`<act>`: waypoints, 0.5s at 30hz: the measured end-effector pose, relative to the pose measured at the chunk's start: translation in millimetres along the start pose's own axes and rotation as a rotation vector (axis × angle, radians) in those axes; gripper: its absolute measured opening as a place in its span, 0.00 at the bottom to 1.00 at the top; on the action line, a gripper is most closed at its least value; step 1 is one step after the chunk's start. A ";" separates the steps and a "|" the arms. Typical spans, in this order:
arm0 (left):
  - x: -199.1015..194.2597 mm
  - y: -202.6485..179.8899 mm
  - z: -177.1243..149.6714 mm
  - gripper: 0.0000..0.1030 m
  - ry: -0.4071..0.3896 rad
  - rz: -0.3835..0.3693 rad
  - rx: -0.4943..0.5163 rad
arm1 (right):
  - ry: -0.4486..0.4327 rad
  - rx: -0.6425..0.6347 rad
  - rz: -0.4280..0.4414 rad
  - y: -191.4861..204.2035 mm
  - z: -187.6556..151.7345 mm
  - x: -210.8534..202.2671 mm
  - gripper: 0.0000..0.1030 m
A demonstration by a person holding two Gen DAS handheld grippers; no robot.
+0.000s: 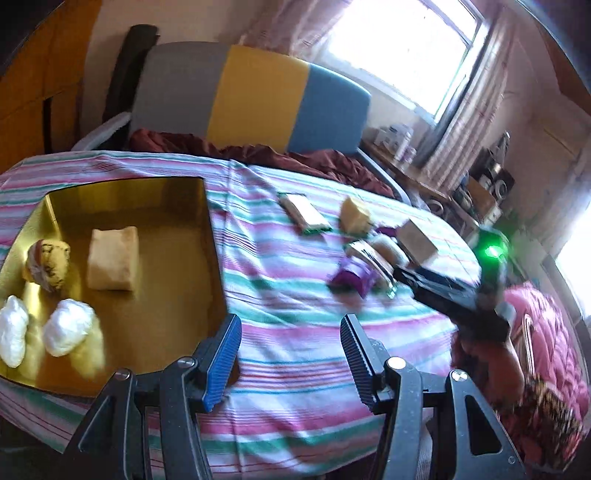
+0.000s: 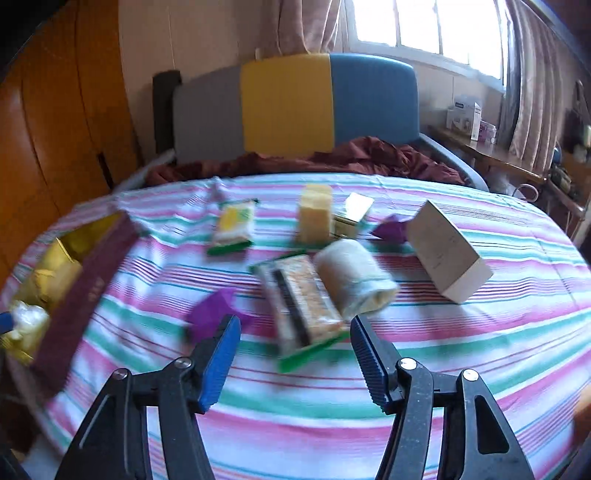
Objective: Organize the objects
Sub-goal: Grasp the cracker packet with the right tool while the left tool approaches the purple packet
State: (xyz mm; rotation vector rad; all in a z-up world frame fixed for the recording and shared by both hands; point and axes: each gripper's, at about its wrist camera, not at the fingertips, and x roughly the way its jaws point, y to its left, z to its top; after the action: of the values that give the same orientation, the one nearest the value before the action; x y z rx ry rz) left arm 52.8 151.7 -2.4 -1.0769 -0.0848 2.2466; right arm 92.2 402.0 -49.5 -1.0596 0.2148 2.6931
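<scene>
Right wrist, white box [image 2: 447, 251], print unreadable

A grey, yellow and blue headboard [image 2: 291, 103] stands behind rumpled maroon bedding [image 2: 354, 157], below a bright window [image 2: 424, 26].

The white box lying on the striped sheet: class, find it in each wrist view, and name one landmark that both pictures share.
Left wrist view: the white box lies right of centre, beyond the purple wrapper, partly behind the right gripper.
Right wrist view: it lies right of centre, tilted on the striped sheet, right of the rolled cloth.
Shared landmark: the grey, yellow and blue headboard.
</scene>
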 end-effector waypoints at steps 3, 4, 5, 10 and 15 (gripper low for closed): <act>1.5 -12.0 -5.5 0.55 0.013 -0.021 0.030 | 0.033 -0.020 0.009 -7.5 5.9 15.9 0.57; 1.5 -14.1 -7.1 0.55 0.016 -0.024 0.036 | 0.046 -0.025 0.014 -8.7 7.8 22.3 0.53; 2.0 -17.2 -8.8 0.55 0.021 -0.030 0.045 | 0.060 -0.031 0.024 -8.8 9.4 28.7 0.52; 6.4 -25.4 -15.5 0.55 0.045 -0.029 0.060 | 0.093 -0.067 0.039 -2.8 13.1 51.2 0.52; 10.1 -33.6 -19.5 0.55 0.065 -0.021 0.086 | 0.105 -0.060 0.057 0.4 21.4 66.1 0.52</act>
State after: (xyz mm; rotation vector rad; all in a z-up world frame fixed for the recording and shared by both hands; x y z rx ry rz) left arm 79.6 180.1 -11.5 -1.0962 0.0277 2.1739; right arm 31.4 417.4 -79.2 -1.2326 0.1871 2.7124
